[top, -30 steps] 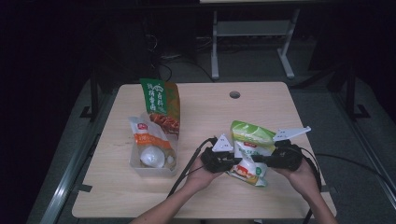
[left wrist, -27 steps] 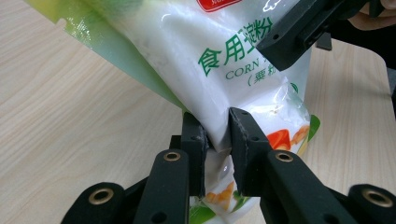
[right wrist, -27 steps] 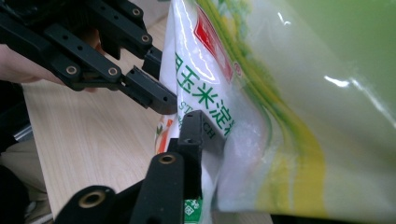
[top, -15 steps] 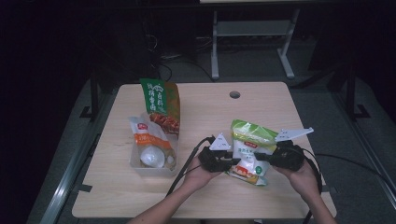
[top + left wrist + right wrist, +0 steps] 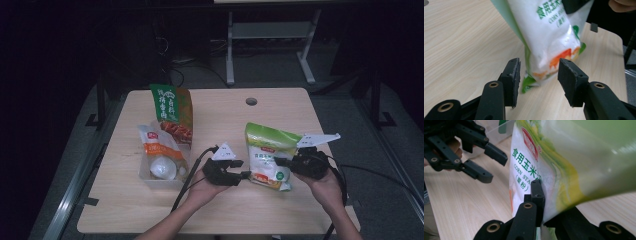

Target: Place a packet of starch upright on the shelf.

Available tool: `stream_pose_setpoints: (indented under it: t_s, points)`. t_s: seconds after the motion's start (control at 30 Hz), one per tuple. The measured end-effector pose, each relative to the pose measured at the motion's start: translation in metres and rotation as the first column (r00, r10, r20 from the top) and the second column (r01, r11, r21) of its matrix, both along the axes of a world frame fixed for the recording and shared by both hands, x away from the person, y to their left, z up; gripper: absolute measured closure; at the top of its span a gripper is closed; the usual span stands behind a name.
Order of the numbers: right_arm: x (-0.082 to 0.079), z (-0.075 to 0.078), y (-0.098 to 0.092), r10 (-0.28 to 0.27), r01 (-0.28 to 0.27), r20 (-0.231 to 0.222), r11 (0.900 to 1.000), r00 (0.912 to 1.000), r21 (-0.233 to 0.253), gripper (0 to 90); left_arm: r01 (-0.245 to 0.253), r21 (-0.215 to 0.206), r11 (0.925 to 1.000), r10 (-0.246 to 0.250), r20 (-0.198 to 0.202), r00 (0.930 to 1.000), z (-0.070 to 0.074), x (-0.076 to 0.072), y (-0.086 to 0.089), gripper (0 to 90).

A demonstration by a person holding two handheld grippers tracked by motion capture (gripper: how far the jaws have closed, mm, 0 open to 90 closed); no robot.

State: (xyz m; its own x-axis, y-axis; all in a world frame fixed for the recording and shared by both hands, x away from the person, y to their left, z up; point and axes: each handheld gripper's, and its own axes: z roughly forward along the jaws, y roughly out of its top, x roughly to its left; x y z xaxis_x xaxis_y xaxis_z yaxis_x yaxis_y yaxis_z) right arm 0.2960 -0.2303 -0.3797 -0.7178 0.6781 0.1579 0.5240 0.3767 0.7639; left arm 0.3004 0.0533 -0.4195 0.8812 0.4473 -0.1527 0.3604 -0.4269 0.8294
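High view, lower right of centre: green-and-white plastic corn starch pouch [image 5: 269, 157] propped up on the light wooden table [image 5: 215, 112], pinched by the right gripper [image 5: 281, 162], probably for a handover.

Left gripper view: left gripper [image 5: 539, 73] spread wide, bracketing the pouch's bottom corner.

Right gripper view: clamped on crinkled, glossy film.

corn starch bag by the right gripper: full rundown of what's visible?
The corn starch bag is a soft, glossy plastic pouch, green across the top, white below with green Chinese print, "CORN STA..." lettering and orange at the bottom. It looks full of white powder. It stands tilted on the right part of the wooden table, its bottom end on the wood. The right gripper is shut on its edge. The left gripper is open, jaws either side of its lower corner, not visibly touching it.
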Motion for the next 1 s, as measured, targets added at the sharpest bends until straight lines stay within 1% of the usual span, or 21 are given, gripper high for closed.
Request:
stream_pose_setpoints:
  t_s: [0.03,0.07,0.13,0.17,0.27,0.33,0.4,0.47,0.5,0.57,0.67,0.7,0.73,0.8,0.87,0.93,0.97,1.0]
  points:
    - [0.000,0.002,0.001,0.001,-0.001,0.005,1.000,1.0000,-0.004,88.5,0.003,-0.003,1.0000,-0.003,0.001,1.0000,0.000,-0.002,0.002,50.6]
    - [0.001,0.003,0.002,0.005,-0.005,0.002,1.000,1.0000,-0.004,88.5,0.002,-0.006,1.0000,-0.002,0.009,1.0000,0.001,-0.005,0.003,50.4]
    - [0.002,0.007,0.003,0.011,-0.011,0.010,1.000,0.9999,-0.013,88.6,0.007,-0.009,0.9999,-0.007,0.024,0.9997,0.002,-0.009,0.006,49.9]
    - [0.003,0.009,0.005,0.005,-0.005,-0.002,1.000,1.0000,-0.011,88.5,0.012,-0.010,0.9999,-0.011,0.023,0.9997,0.002,-0.010,0.007,49.4]
    - [0.005,0.014,0.007,0.014,-0.014,0.015,1.000,0.9998,-0.020,88.5,0.021,-0.015,0.9997,-0.021,0.020,0.9996,0.001,-0.014,0.013,47.8]
    - [0.006,0.017,0.009,0.016,-0.016,0.022,1.000,0.9996,-0.018,88.6,0.025,-0.015,0.9996,-0.024,0.034,0.9991,0.001,-0.015,0.016,46.4]
    - [0.007,0.020,0.011,0.016,-0.015,0.025,1.000,0.9996,-0.012,88.6,0.020,-0.039,0.9991,-0.019,0.028,0.9994,0.001,-0.017,0.019,42.3]
    - [0.009,0.023,0.013,0.024,-0.023,0.025,1.000,0.9994,-0.015,88.6,0.021,-0.047,0.9986,-0.019,0.038,0.9991,0.002,-0.020,0.021,39.5]
    - [0.010,0.024,0.014,0.026,-0.025,0.026,1.000,0.9993,-0.019,88.6,0.025,-0.035,0.9991,-0.024,0.049,0.9985,0.002,-0.020,0.023,38.8]
    - [0.012,0.026,0.016,0.029,-0.029,0.025,0.999,0.9993,-0.020,88.6,0.031,-0.037,0.9988,-0.029,0.044,0.9986,0.002,-0.022,0.025,36.3]
    - [0.015,0.029,0.019,0.038,-0.037,0.029,0.999,0.9989,-0.019,88.6,0.043,-0.014,0.9990,-0.042,0.073,0.9964,0.003,-0.029,0.026,33.3]
    - [0.015,0.030,0.021,0.036,-0.036,0.024,0.999,0.9990,-0.020,88.6,0.049,-0.008,0.9987,-0.049,0.079,0.9957,0.003,-0.031,0.027,32.9]
    - [0.016,0.031,0.022,0.038,-0.038,0.023,0.999,0.9990,-0.020,88.7,0.050,-0.013,0.9987,-0.049,0.079,0.9957,0.003,-0.033,0.028,32.7]
    - [0.018,0.034,0.025,0.043,-0.042,0.025,0.999,0.9988,-0.022,88.7,0.054,-0.006,0.9985,-0.053,0.087,0.9948,0.003,-0.035,0.031,31.6]
    - [0.020,0.037,0.027,0.042,-0.041,0.023,0.999,0.9989,-0.023,88.6,0.053,-0.016,0.9984,-0.052,0.073,0.9959,0.003,-0.037,0.033,31.5]
    - [0.022,0.040,0.030,0.041,-0.041,0.034,0.999,0.9986,-0.022,88.6,0.049,-0.020,0.9986,-0.048,0.076,0.9960,0.002,-0.039,0.034,30.2]
    - [0.023,0.042,0.031,0.043,-0.042,0.039,0.999,0.9983,-0.020,88.6,0.051,-0.019,0.9985,-0.050,0.074,0.9960,0.002,-0.040,0.035,29.9]
    - [0.025,0.043,0.033,0.044,-0.043,0.040,0.999,0.9982,-0.016,88.6,0.053,-0.004,0.9986,-0.053,0.078,0.9956,0.001,-0.041,0.036,29.6]
